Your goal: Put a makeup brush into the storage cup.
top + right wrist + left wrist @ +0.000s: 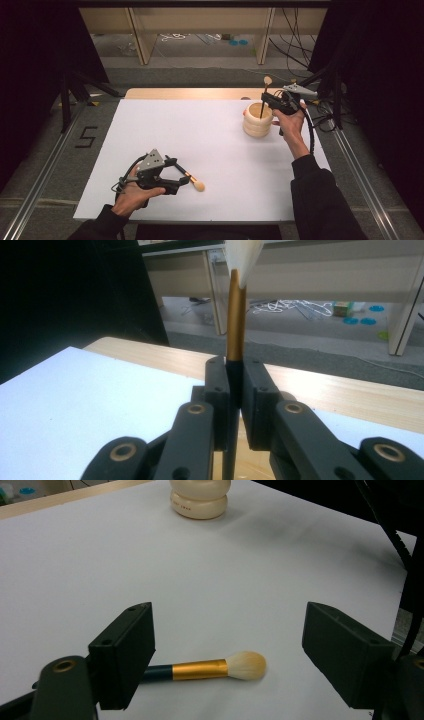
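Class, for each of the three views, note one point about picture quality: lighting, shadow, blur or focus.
High view: the white table is brightly lit, the surroundings nearly black. Left gripper view: the lying brush is fairly sharp with a soft shadow; the near jaws look slightly blurred. Right gripper view: the held brush has overexposed bristles cut off at the top edge; the floor behind is soft.

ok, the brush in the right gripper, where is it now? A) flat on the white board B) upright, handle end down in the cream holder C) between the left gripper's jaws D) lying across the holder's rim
B: the right gripper is shut on the upright brush, bristles on top, with its dark handle reaching into the cream holder.
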Tool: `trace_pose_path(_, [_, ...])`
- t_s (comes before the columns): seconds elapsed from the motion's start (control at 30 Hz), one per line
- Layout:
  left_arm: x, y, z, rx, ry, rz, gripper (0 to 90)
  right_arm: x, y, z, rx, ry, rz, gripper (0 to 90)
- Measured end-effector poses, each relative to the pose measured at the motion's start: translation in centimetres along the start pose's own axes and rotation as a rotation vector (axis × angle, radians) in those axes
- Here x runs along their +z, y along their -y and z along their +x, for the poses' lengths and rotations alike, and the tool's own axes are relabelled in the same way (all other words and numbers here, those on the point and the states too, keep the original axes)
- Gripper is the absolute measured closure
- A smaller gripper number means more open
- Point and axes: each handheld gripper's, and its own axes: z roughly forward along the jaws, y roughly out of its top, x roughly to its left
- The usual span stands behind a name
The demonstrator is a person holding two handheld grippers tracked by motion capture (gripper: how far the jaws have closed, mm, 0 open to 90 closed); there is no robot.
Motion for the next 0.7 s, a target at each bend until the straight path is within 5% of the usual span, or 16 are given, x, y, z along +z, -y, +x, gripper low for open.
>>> trace_pose_path(0.47, [0.0, 0.0, 0.0, -0.004, 0.005, -0.001, 21.1, 0.5, 0.9, 0.1, 0.012, -0.002, 0.054, 82.1])
trace_pose_path(0.7, [-0.1, -0.1, 0.0, 0.002, 0.005, -0.002, 21.1, 0.5, 0.9, 0.1, 0.056, 0.053, 0.106, 49.2])
